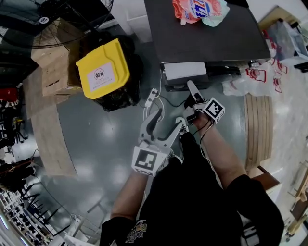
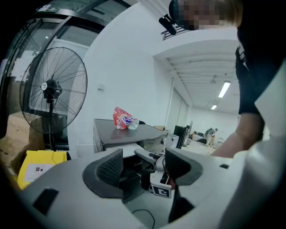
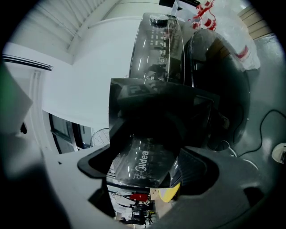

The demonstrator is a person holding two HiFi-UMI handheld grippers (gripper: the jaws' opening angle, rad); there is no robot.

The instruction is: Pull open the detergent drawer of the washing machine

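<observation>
Pulling straight back works best: the right gripper (image 1: 191,91) squeezes the detergent drawer (image 1: 185,70); the left gripper (image 1: 166,120) hangs open, empty.

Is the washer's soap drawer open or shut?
Open: the detergent drawer juts out from the washing machine front, white inside showing, with the right gripper clamped on its face.

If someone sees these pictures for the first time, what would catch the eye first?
The bright yellow lid on a dark bin left of the washing machine stands out first. Next comes the right gripper, its jaws closed on the glossy front of the detergent drawer, which stands pulled out. A red pouch lies on the machine's top.
</observation>
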